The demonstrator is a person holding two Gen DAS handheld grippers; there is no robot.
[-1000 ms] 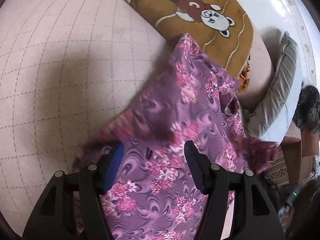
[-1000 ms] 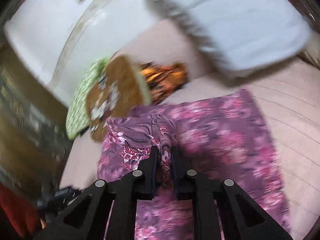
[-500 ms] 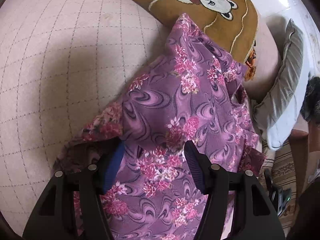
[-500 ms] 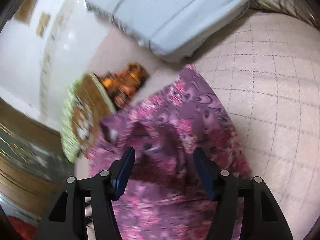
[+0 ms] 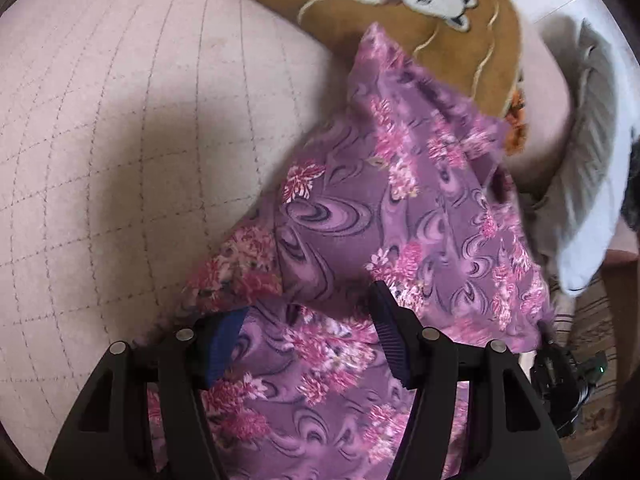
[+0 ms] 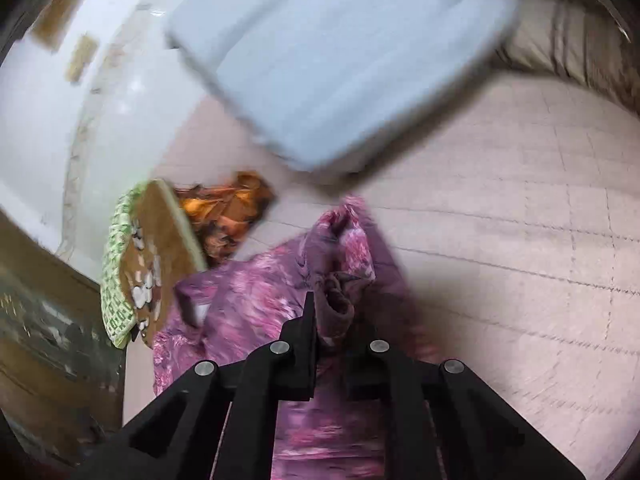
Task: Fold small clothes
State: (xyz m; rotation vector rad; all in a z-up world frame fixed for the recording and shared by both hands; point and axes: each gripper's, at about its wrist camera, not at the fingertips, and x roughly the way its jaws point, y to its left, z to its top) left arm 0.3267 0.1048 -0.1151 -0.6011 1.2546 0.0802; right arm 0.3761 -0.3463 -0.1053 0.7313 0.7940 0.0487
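Right now the right tool (image 6: 330, 316) is closing on a bunched wad of the purple garment (image 5: 400, 208), cloth plainly between its fingers, while the left tool (image 5: 308, 344) stands wide apart over the same cloth, gripping nothing that I can see. The garment lies on the pink quilted bed (image 5: 120, 140), part lifted and rumpled, its far corner reaching toward the brown bear mat (image 5: 440, 32) near the bed's far edge, with a pale pillow (image 6: 340, 60) just beyond it.

To my eye the step in hand is carrying one side over to make a fold. Doing it well seems to depend on the pinch: a wad like that holds several layers, so the fold may come out lumpy. Better, I'd judge, to take the hem or a corner cleanly, single thickness if possible. The left tool would do most good pressing or pinching the opposite edge so the cloth stays put on the bed while the right side travels. The lift wants to be low and slow, the edge laid down onto its matching edge before letting go.

One risk: the floppy fabric drags toward the mat or the orange cloth (image 6: 228, 208) beside it.
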